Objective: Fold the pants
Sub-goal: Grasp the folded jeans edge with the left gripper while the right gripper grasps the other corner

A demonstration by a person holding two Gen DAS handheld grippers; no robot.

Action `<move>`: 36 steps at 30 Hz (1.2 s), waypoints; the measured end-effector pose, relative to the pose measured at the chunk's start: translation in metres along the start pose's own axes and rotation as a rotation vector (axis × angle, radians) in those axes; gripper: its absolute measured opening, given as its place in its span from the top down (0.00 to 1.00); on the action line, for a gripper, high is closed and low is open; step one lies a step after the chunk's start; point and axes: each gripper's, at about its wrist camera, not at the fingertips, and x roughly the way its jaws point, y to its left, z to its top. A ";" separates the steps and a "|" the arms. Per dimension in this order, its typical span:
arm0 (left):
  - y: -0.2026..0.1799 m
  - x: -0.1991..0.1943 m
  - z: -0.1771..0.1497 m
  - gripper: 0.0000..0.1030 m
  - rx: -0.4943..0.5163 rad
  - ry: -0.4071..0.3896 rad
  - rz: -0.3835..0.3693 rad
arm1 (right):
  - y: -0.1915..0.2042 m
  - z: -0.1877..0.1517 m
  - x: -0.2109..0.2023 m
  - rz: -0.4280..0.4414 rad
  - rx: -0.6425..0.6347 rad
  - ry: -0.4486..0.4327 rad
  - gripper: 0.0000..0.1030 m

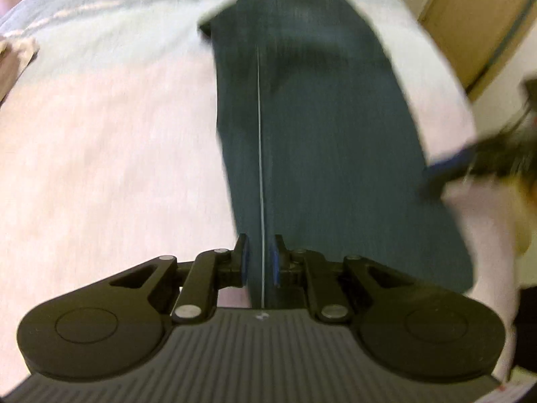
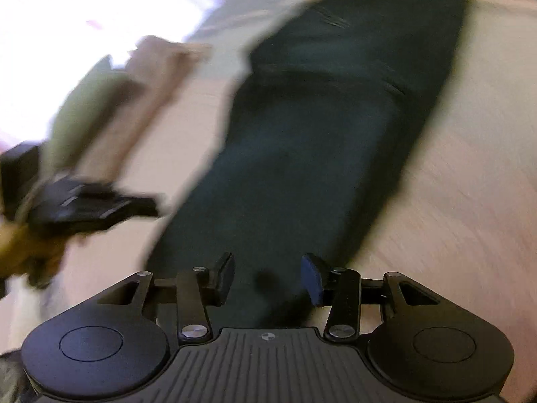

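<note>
Dark teal pants [image 1: 319,127] lie stretched lengthwise on a pale bed sheet [image 1: 110,154], with a thin white line running down them. My left gripper [image 1: 260,257] sits at their near end, its blue pads close together with the fabric pinched between them. In the right wrist view the same pants [image 2: 319,141] run away from my right gripper [image 2: 266,273], which stands open over the near end, fabric lying between its spread fingers. The frames are motion-blurred. The right gripper [image 1: 470,161] shows blurred at the pants' right edge, and the left gripper [image 2: 97,206] shows blurred at the left.
A cardboard box [image 1: 480,20] stands past the bed's far right corner. Folded cloth [image 1: 16,53] lies at the bed's left edge. An olive item [image 2: 84,114] and a beige item [image 2: 161,63] lie left of the pants. Bright window light [image 2: 60,33] fills the far left.
</note>
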 end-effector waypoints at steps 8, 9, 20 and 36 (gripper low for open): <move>-0.044 -0.060 -0.078 0.81 0.251 -0.106 0.125 | 0.114 -0.087 -0.036 -0.123 -0.358 -0.029 0.47; -0.051 -0.063 -0.083 0.78 0.319 -0.117 0.141 | 0.133 -0.100 -0.032 -0.144 -0.457 -0.017 0.47; -0.105 0.004 -0.146 0.38 1.052 -0.236 0.283 | 0.164 -0.175 0.050 -0.487 -1.241 0.067 0.47; -0.100 -0.012 -0.122 0.91 1.177 -0.290 0.411 | 0.170 -0.165 0.030 -0.560 -1.391 0.020 0.91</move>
